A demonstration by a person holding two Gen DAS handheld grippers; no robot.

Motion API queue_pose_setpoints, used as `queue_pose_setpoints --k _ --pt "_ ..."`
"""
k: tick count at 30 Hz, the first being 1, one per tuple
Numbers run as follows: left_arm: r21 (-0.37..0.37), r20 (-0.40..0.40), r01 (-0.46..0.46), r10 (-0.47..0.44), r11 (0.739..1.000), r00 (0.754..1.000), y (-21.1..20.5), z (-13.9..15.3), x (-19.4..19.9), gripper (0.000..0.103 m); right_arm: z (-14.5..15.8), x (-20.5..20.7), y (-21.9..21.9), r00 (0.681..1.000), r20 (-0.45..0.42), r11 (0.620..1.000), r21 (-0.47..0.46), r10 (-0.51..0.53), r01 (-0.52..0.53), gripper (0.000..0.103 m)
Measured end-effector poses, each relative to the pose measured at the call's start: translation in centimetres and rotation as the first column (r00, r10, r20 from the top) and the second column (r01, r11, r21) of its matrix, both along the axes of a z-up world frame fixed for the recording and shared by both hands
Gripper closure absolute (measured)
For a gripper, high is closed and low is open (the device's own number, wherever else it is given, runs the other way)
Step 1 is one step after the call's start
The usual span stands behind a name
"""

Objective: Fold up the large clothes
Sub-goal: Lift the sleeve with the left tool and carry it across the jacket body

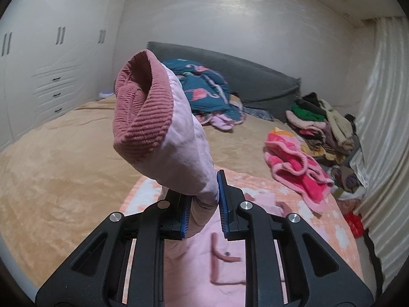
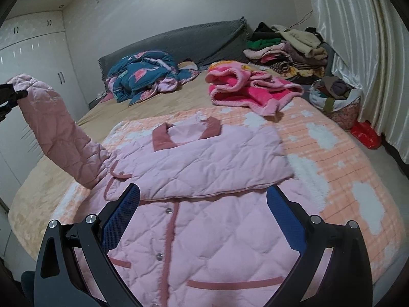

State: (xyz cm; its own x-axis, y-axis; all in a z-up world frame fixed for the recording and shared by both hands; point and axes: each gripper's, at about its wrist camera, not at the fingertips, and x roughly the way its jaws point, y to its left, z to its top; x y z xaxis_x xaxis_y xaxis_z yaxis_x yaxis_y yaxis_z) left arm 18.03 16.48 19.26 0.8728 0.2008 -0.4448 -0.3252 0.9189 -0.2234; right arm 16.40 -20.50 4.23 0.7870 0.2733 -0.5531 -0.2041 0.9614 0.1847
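A light pink quilted jacket [image 2: 204, 220] with dusty-pink trim lies front-up on a peach blanket [image 2: 332, 153] on the bed. Its right sleeve [image 2: 217, 163] is folded across the chest. My left gripper [image 1: 203, 204] is shut on the other sleeve [image 1: 179, 138] and holds it up in the air, its ribbed cuff [image 1: 138, 117] pointing upward. In the right wrist view this raised sleeve [image 2: 56, 128] rises at the far left, with the left gripper [image 2: 10, 94] at its end. My right gripper [image 2: 203, 204] is open and empty, hovering just above the jacket's middle.
A bright pink fleece garment [image 2: 245, 89] lies behind the jacket. A teal flamingo-print quilt [image 2: 143, 74] sits by the grey headboard [image 2: 179, 41]. A stack of clothes [image 2: 286, 48] and a bag [image 2: 334, 97] stand at the back right by the curtain [image 2: 363, 51]. White wardrobes [image 1: 51, 76] are at the left.
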Motion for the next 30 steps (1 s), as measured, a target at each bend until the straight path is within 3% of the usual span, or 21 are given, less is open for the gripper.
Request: queue_pose_setpoints --k 15,16,21,30 --pt "0.041 -0.041 0.215 -0.213 0.976 0.976 -10.4 -1.6 2.8 0.093 0.0 -2.1 -7.8 0.992 0.017 0.991 0.052 -0.128 0.127 0.004" --pt "0.045 -0.041 0.235 -0.233 0.971 0.972 -11.2 -1.9 3.0 0.097 -0.1 -2.1 -8.4 0.99 0.012 0.989 0.055 -0.138 0.138 0.004" --pt "0.07 -0.075 0.305 -0.3 0.95 0.951 -14.0 -3.0 4.0 0.098 -0.4 -2.7 -10.5 0.985 0.004 0.983 0.066 -0.17 0.17 0.004" --pt "0.06 -0.182 0.417 -0.401 0.907 0.898 -19.1 -7.9 6.1 0.098 -2.1 -2.4 -13.1 0.976 -0.033 0.973 0.073 -0.216 0.217 0.004"
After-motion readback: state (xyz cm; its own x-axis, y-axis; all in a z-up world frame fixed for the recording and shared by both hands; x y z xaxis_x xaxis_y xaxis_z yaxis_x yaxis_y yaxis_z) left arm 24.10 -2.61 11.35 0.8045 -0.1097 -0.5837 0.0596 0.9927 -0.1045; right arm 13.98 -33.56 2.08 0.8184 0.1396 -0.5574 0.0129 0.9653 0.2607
